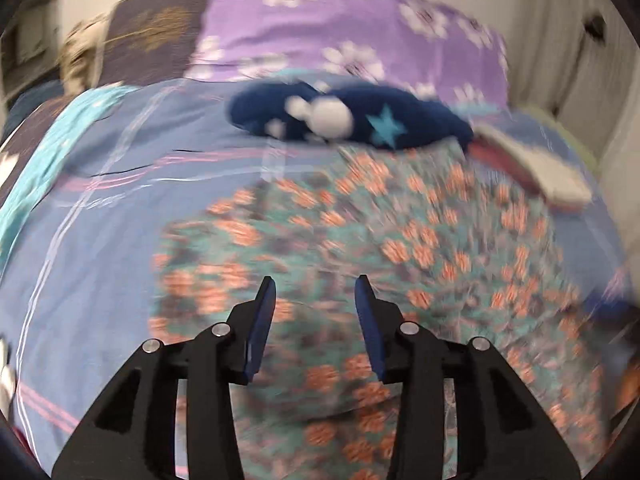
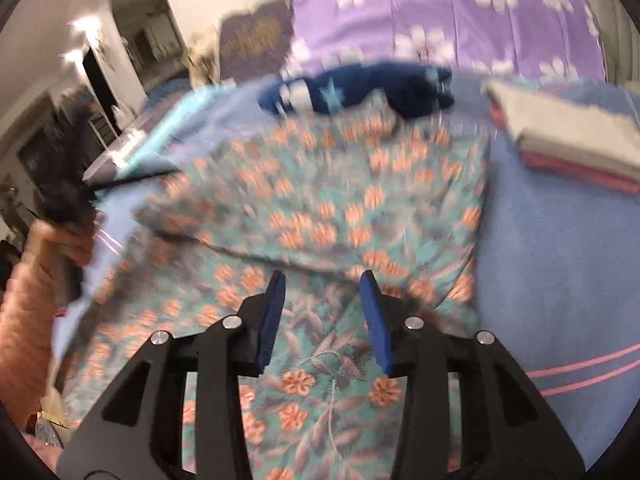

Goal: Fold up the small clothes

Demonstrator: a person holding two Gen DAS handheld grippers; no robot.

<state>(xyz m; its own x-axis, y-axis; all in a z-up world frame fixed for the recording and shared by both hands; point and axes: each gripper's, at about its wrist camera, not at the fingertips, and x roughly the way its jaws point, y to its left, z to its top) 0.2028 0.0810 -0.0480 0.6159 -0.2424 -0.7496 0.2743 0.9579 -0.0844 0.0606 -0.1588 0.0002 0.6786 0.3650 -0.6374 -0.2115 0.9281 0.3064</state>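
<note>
While both tools hang over the same floral cloth, neither has a hold on it: the right hand-held gripper (image 2: 323, 280) has its blue fingers (image 2: 272, 316) spread with nothing between them, and the left hand-held gripper (image 1: 316, 284) is likewise apart and empty. Directly under and ahead of the right one lies the floral garment (image 2: 320, 208), teal with orange flowers, spread on the bed (image 2: 552, 280); a folded edge of it runs across just beyond the fingertips, from far left down to near right, so a layer already seems doubled over. From the left tool the garment sits beneath and off to its right, with bare blue sheet to its left, which suggests the left tool stands near the cloth's left border and the right tool nearer the cloth's right border. The cloth's longer run appears to go away from both tools toward the pillow (image 1: 352, 28), though blur makes the outline uncertain. Past its far edge lies a dark blue garment (image 1: 352, 116) with a star, touching or slightly overlapping it. Farther right of that rests a folded stack (image 2: 568, 132), grey over pink, apart from the floral piece. At the right view's left margin a sleeved arm (image 2: 36, 280) grips the other tool. A next fold would likely take a near edge toward the far one.
</note>
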